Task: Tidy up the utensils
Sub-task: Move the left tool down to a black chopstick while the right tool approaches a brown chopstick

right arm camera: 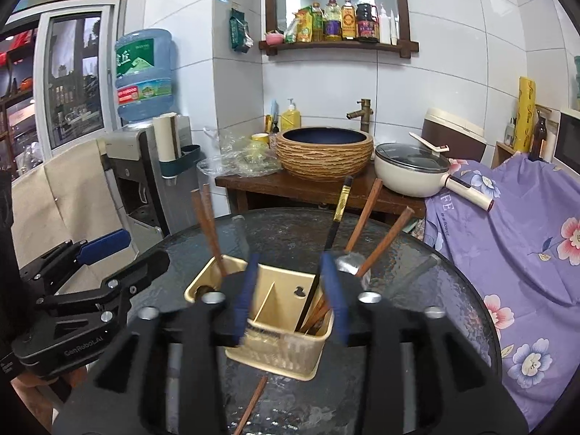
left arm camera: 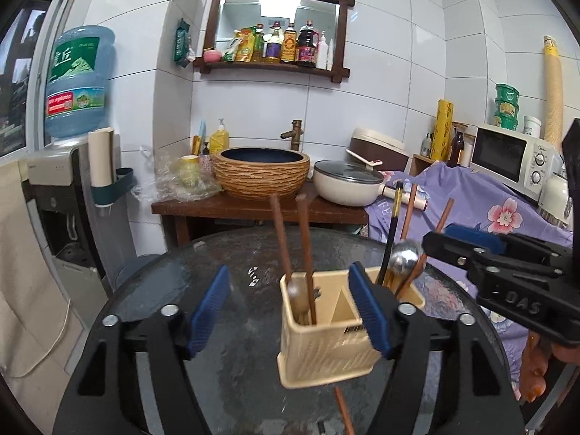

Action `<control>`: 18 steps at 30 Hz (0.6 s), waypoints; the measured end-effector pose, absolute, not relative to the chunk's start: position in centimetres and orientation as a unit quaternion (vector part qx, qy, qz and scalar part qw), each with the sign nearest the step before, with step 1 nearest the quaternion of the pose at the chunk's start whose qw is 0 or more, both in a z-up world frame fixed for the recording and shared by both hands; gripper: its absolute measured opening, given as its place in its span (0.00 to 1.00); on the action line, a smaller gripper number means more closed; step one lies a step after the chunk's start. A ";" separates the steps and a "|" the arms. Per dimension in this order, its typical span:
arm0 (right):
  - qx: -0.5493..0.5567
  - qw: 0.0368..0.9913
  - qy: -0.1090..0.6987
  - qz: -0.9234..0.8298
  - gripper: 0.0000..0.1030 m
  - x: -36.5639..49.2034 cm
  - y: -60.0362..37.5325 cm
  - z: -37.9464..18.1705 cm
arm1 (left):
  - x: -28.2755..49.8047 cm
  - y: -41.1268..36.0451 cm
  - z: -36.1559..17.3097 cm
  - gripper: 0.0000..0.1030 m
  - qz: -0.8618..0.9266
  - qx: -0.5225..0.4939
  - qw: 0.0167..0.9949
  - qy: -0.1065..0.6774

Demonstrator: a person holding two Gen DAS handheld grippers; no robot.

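A beige utensil holder with several compartments stands on the round glass table. Its left compartment holds two brown chopsticks and a wooden spoon. Its right compartment holds a black chopstick, brown chopsticks and a metal spoon. One brown chopstick lies on the table in front of the holder. My left gripper is open, its right finger in front of the holder. My right gripper is open and empty just above the holder's middle and right compartments.
Behind the table stands a wooden stand with a woven basin and a white pot. A purple floral cloth covers the right side. A water dispenser stands at the left. A microwave is at the right.
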State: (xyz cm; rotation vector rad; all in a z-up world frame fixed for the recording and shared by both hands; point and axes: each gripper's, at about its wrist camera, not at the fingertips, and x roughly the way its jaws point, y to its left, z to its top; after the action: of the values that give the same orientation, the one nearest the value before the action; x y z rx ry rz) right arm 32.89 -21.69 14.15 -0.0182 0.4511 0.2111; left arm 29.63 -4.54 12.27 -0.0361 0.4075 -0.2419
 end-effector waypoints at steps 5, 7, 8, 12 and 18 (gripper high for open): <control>-0.020 0.963 0.248 0.104 0.42 29.8 -20.9 11.7 | 27.1 -3.2 9.1 0.74 -0.106 -0.003 0.965 0.240; -0.020 0.957 0.270 0.103 0.42 29.0 -20.6 10.0 | 26.8 -3.1 7.5 0.74 -0.109 0.010 0.957 0.270; -0.019 0.955 0.279 0.102 0.42 28.9 -20.6 9.3 | 26.6 -3.0 6.5 0.74 -0.110 0.016 0.952 0.284; -0.019 0.934 0.342 0.103 0.42 29.0 -20.0 4.9 | 25.5 -3.3 2.5 0.64 -0.123 0.031 0.930 0.345; -0.002 0.905 0.412 0.106 0.41 30.0 -19.3 -0.4 | 24.3 -3.7 -0.8 0.49 -0.144 0.037 0.908 0.392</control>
State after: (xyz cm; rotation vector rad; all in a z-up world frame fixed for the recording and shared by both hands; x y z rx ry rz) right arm 29.96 -19.29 -0.40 -0.0038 0.8503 0.2186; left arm 24.33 -3.67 -0.81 0.0768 0.8099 -0.2972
